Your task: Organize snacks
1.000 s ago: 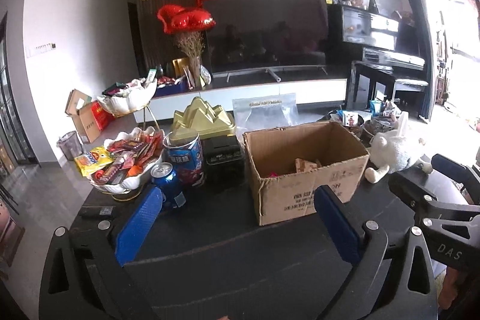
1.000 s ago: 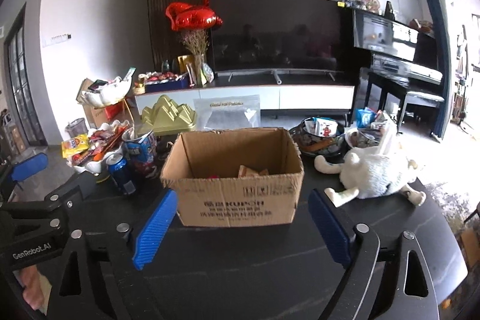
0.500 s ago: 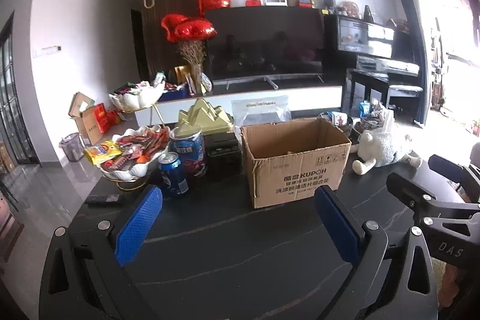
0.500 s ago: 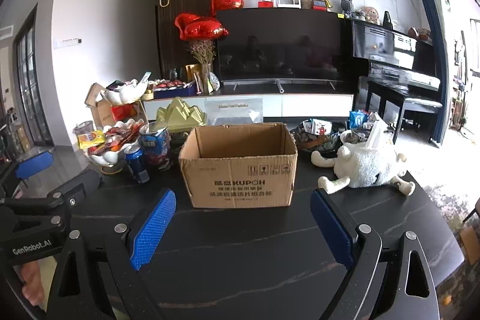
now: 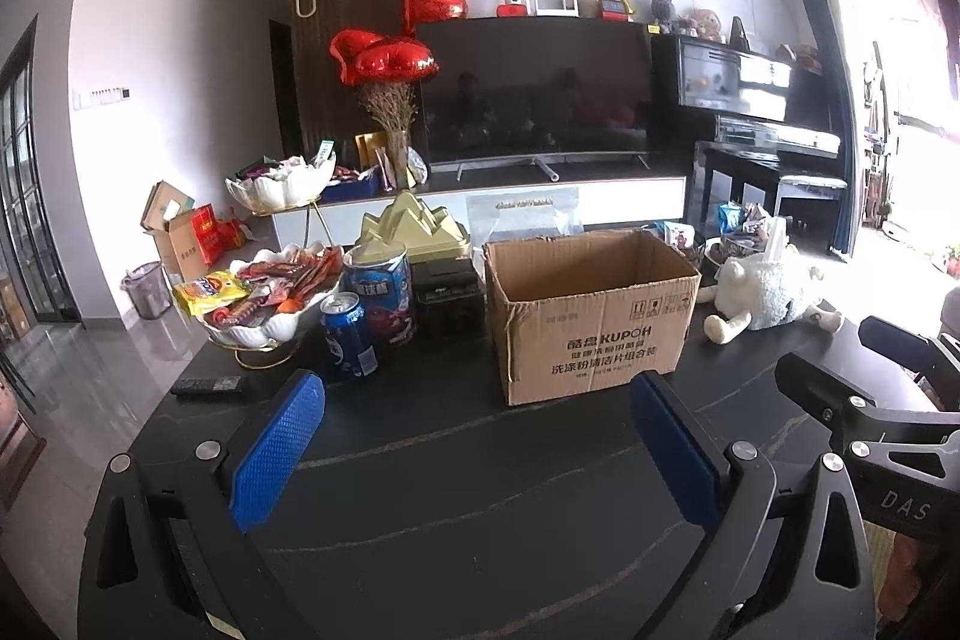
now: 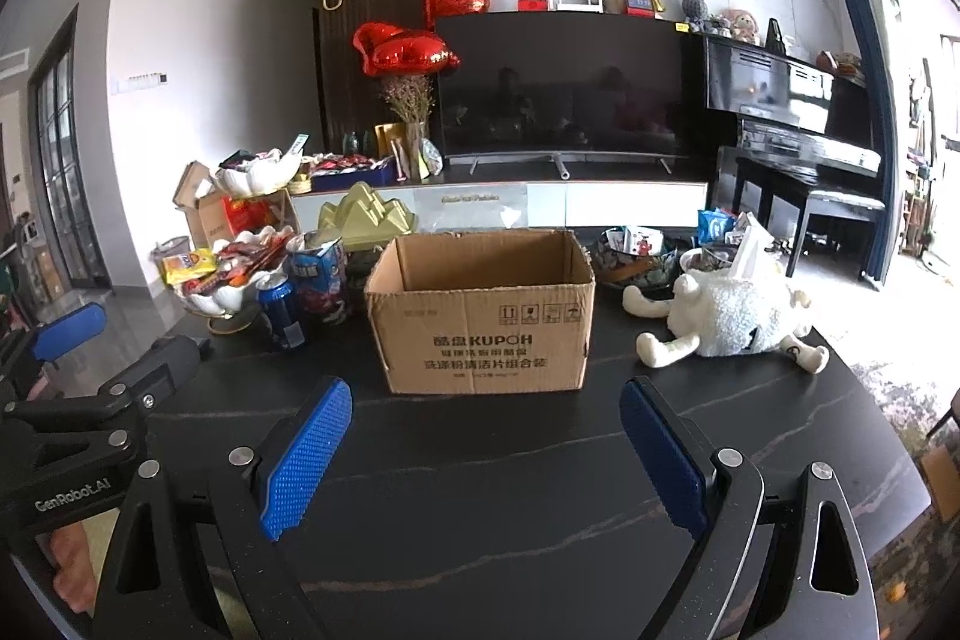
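Snacks [image 5: 270, 280] are heaped in a white dish [image 5: 252, 334] left of the open cardboard box [image 5: 591, 316] on the surface [image 5: 480, 490] — the box's contents cannot be seen. Both the left hand-held gripper [image 5: 480, 454] and the right hand-held gripper [image 6: 486, 454] are held released, empty — progress cannot be judged.

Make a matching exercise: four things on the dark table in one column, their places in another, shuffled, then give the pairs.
Things:
1. open brown cardboard box
2. white plush sheep toy
3. blue drink can
4. black remote control

Places:
A. lying flat near the table's left edge
B. right of the box
C. middle of the table
D. upright, in front of the white bowl of snack packets

Pairs: 1-C, 2-B, 3-D, 4-A
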